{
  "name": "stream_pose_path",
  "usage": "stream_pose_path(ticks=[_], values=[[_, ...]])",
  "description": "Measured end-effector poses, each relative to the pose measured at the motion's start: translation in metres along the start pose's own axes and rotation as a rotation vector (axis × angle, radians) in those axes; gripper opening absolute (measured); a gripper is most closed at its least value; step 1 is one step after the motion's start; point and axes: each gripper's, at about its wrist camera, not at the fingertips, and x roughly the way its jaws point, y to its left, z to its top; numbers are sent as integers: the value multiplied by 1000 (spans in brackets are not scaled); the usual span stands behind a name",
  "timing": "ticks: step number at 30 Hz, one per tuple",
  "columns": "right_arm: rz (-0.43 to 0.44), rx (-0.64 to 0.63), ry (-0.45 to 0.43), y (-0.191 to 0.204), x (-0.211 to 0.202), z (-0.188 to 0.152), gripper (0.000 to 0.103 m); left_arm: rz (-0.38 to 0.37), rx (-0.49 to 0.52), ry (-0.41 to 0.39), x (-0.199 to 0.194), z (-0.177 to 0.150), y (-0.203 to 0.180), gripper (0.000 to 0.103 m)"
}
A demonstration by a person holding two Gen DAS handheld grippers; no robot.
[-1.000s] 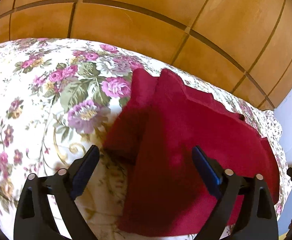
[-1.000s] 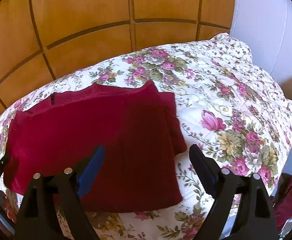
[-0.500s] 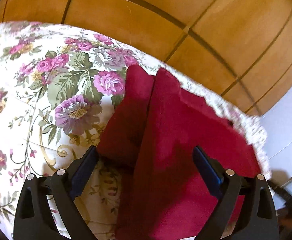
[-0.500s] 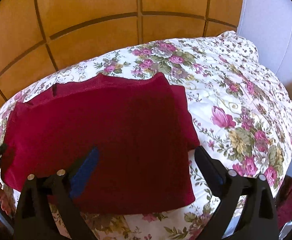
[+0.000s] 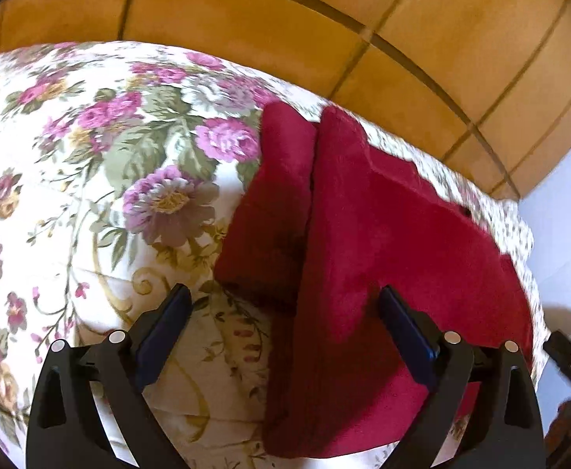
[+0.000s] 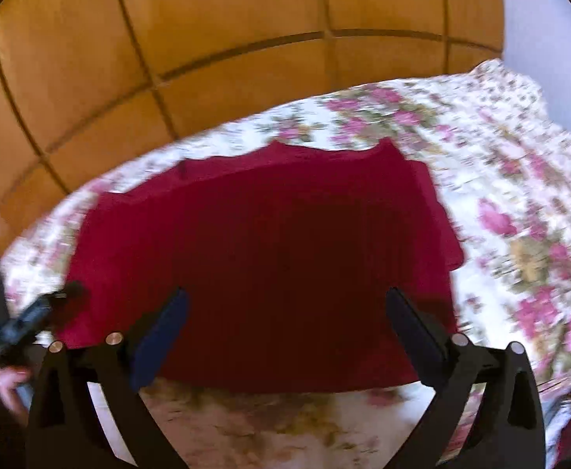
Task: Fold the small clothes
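Crimson fleece garment (image 5: 383, 242) lies on your floral quilt (image 5: 90, 179); your left gripper (image 5: 281, 324) gapes wide over its near corner. From the right wrist, your right gripper (image 6: 285, 324) is narrowing, empty, above the cloth (image 6: 285, 242). Soft, limp: pinch a hem corner.

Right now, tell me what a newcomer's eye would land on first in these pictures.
The dark red garment grabs the eye first, lying partly folded in the middle of the floral quilt. Next come the quilt's big pink flowers, spreading out beside it. Behind the bed stands an orange wood panel wall; both the left gripper and the right gripper hang above the cloth, touching nothing, the right one's jaws closing.
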Motion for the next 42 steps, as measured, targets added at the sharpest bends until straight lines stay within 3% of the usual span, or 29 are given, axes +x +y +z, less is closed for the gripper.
stream_pose_path(ticks=[2, 7, 8, 12, 14, 16, 17, 20, 30, 33, 35, 36, 39, 42], values=[[66, 55, 31, -1, 6, -4, 41, -16, -51, -29, -5, -3, 6, 95], [181, 113, 114, -2, 28, -12, 6, 13, -50, -21, 3, 0, 2, 95], [203, 106, 122, 0, 31, -13, 4, 18, -47, -15, 6, 2, 0, 95], [193, 109, 183, 3, 47, -22, 4, 31, -79, -20, 16, 8, -1, 82], [171, 119, 249, -2, 64, -30, 0, 31, -74, -14, 20, 10, -3, 69], [181, 133, 255, -8, 69, -33, 0, 22, -64, -2, 21, 10, -6, 59], [185, 143, 264, -9, 71, -32, 0, 11, -60, 4, 22, 10, -6, 47], [179, 159, 267, -9, 70, -33, 0, -45, -83, 17, 20, 12, -6, 32], [145, 138, 259, 0, 61, -34, 0, -123, -9, -59, -19, 27, -38, 25], [157, 140, 261, 0, 57, -31, 6, -156, 37, -91, -35, 30, -56, 25], [167, 149, 238, -1, 48, -26, 28, -176, 66, -104, -43, 31, -69, 25], [163, 160, 213, -4, 42, -23, 33, -185, 80, -114, -47, 32, -77, 25], [142, 188, 151, -17, 28, -13, 34, -205, 110, -137, -56, 33, -92, 25], [57, 230, 150, -38, 35, -8, 34, -227, 140, -153, -63, 33, -109, 25]])
